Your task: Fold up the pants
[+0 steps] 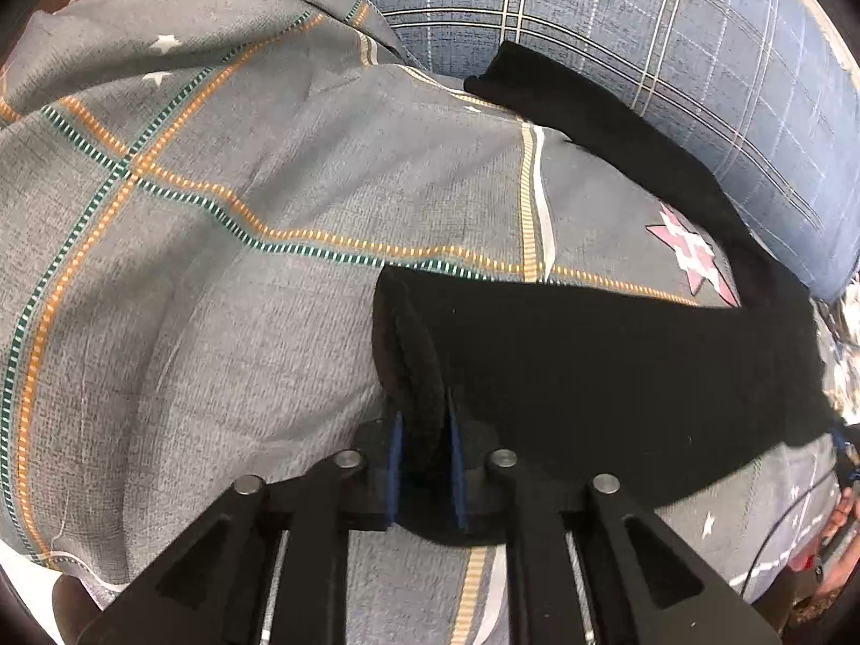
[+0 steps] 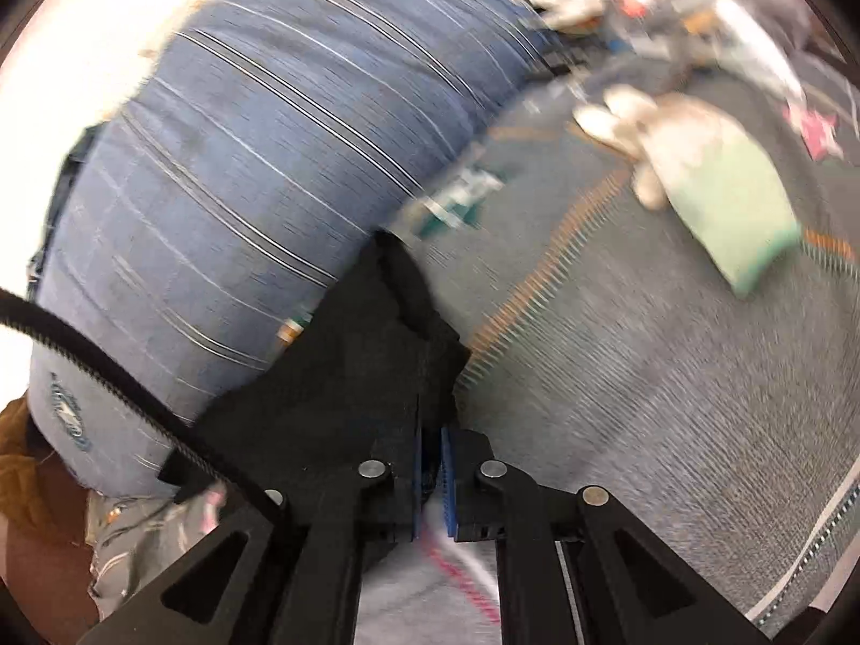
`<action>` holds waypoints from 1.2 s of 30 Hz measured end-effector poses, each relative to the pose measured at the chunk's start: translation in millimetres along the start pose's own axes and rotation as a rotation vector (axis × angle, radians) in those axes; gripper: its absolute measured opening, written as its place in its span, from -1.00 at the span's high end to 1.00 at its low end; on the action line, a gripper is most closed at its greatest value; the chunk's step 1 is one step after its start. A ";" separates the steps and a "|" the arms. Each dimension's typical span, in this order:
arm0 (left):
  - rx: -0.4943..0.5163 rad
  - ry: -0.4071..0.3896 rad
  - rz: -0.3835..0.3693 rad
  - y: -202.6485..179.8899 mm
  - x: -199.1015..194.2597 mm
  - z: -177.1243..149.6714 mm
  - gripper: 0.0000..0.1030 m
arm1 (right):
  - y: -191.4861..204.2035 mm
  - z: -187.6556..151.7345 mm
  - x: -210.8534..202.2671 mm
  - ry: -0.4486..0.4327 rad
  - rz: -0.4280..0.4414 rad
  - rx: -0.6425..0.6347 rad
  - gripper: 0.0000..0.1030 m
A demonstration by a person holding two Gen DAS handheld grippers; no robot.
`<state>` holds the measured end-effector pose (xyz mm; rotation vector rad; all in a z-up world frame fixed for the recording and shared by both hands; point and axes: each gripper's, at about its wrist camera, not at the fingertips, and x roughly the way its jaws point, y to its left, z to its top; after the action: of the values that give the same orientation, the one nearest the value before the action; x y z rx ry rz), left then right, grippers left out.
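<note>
Black pants [image 1: 618, 376] lie on a bed [image 1: 215, 322] covered in a grey checked sheet, stretched beside the blue plaid pillow [image 1: 645, 54] along the bed's far edge. The left gripper [image 1: 424, 462] has its jaws closed on a doubled-over hem or edge of the pants, cloth pinched between the blue pads. In the right wrist view, which is blurred, the right gripper [image 2: 432, 478] also has its jaws nearly shut, with black cloth bunched between the pads; it appears to grip the pants [image 2: 344, 365] at another edge, close to the pillow [image 2: 242, 161].

Both ends seem pinched, so the step in hand is likely the start of a fold. The next move calls for raising both grips together, keeping the cloth taut, and carrying one edge over the other without dragging the sheet. A plush toy [image 2: 693, 166] lies well apart.
</note>
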<state>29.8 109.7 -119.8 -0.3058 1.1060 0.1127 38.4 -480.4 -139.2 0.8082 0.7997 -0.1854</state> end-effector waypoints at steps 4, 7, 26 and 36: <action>0.043 -0.073 -0.038 8.2 -40.5 4.1 0.62 | -13.7 -0.7 -26.2 -0.077 -0.102 -0.004 0.09; 0.039 -0.143 -0.051 11.4 -60.4 30.6 0.32 | 4.8 6.4 -39.8 -0.118 -0.121 -0.109 0.09; -0.023 -0.032 -0.157 -22.1 122.0 233.1 -0.20 | 326.6 -30.6 194.0 0.281 0.210 -0.866 -0.19; 0.086 0.017 -0.184 -51.0 145.2 235.0 0.84 | 365.1 -58.5 270.5 0.400 0.184 -0.999 0.63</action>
<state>309.5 122.2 -143.1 -0.3301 1.0911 -0.1006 353.4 -147.7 -143.8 -0.0464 1.0404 0.5311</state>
